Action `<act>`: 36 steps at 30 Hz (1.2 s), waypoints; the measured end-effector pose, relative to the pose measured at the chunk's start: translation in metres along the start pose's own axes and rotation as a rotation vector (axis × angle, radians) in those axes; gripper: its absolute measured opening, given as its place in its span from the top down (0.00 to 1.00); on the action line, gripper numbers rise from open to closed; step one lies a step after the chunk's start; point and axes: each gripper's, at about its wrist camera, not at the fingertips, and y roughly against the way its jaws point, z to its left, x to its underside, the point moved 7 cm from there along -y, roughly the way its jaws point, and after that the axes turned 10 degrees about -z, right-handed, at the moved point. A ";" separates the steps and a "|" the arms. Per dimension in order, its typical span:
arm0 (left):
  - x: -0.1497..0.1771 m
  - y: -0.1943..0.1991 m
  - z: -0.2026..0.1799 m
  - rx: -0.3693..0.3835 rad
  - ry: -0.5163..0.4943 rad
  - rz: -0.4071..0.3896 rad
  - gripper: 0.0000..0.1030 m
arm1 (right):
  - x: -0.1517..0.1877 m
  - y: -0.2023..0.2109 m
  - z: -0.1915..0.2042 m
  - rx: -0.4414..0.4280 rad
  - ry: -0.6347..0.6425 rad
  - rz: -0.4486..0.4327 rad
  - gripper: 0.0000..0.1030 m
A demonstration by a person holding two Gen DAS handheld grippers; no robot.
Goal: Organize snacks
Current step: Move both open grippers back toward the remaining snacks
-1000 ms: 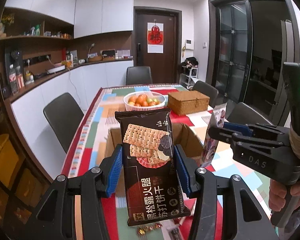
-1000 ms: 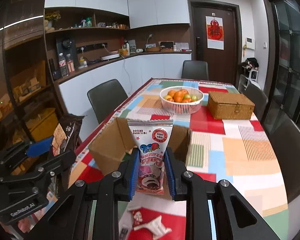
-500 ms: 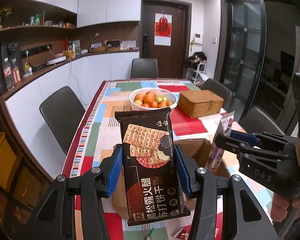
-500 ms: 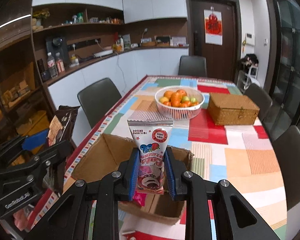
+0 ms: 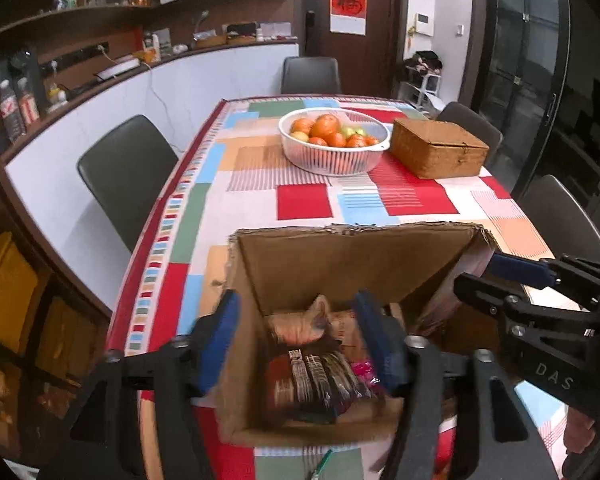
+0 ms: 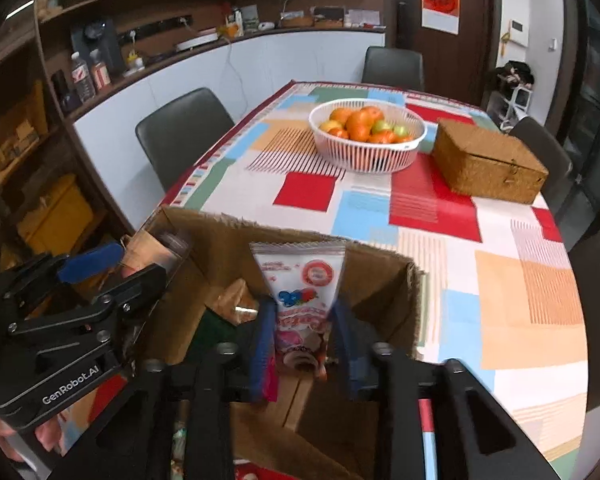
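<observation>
An open cardboard box (image 5: 340,256) stands on the table's near end; it also shows in the right wrist view (image 6: 384,292). My left gripper (image 5: 300,344) is open over the box. The dark cracker pack (image 5: 312,380) lies inside the box between its fingers, apart from them. My right gripper (image 6: 300,340) is over the box with the white and pink snack pouch (image 6: 300,288) upright between its fingers; the pouch looks loose and the grip is blurred. The right gripper also shows in the left wrist view (image 5: 512,280).
A white basket of oranges (image 5: 334,142) and a woven lidded box (image 5: 436,148) stand further up the patchwork tablecloth (image 5: 300,200). Dark chairs (image 5: 124,164) line the table's sides. Small wrappers lie by the box's near side (image 5: 320,464).
Both grippers moved down over the box. My left gripper opened and the cracker pack dropped into the box. The right gripper lowered the pouch into the box and its fingers widened.
</observation>
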 end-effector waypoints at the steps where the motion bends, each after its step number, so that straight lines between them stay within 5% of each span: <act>1: 0.000 0.007 0.002 0.001 -0.001 -0.016 0.34 | 0.002 0.002 -0.001 0.012 0.004 -0.007 0.58; 8: 0.006 0.070 0.002 0.018 -0.018 -0.118 0.33 | 0.012 0.045 0.004 0.044 0.036 -0.102 0.58; 19: 0.035 0.136 -0.026 0.092 -0.088 -0.182 0.28 | 0.046 0.113 0.025 -0.034 0.100 -0.191 0.55; 36: 0.125 0.145 -0.038 0.082 -0.130 -0.038 0.28 | 0.145 0.120 0.024 -0.048 0.125 -0.005 0.53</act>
